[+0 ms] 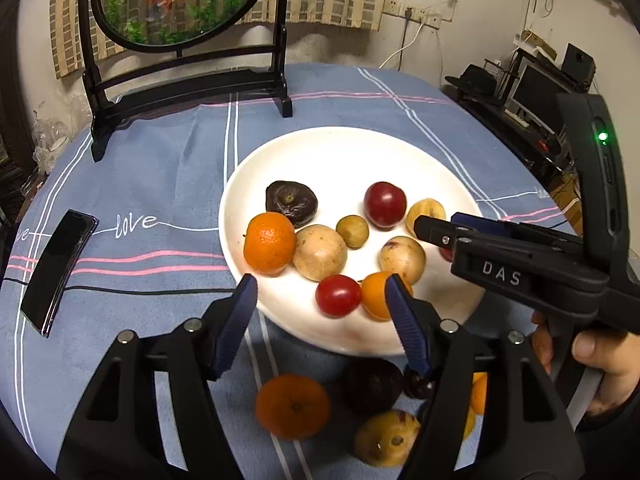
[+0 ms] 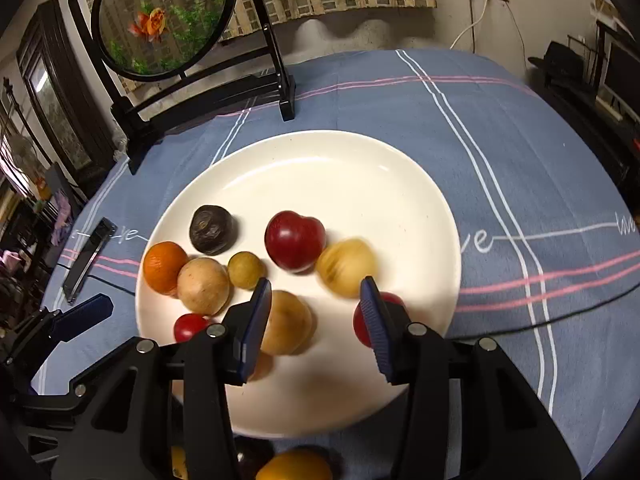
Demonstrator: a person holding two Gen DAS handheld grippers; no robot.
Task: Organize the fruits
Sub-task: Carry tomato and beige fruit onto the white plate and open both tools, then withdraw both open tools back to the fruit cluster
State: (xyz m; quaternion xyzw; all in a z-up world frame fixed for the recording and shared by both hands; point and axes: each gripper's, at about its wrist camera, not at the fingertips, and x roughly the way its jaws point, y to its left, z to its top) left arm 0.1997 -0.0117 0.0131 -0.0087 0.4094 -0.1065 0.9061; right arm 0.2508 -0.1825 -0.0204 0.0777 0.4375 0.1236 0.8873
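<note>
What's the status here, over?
Left gripper open, empty. Right gripper open over plate. Orange on cloth near the plate. Nothing blocking.

The far half of the plate lies bare. Fruit crowds its near half, and the black stand blocks the table's back-left.

- Your left wrist view looks down across the desk at the plate.
- Your right wrist view sits nearer, sharing that plate.
</note>
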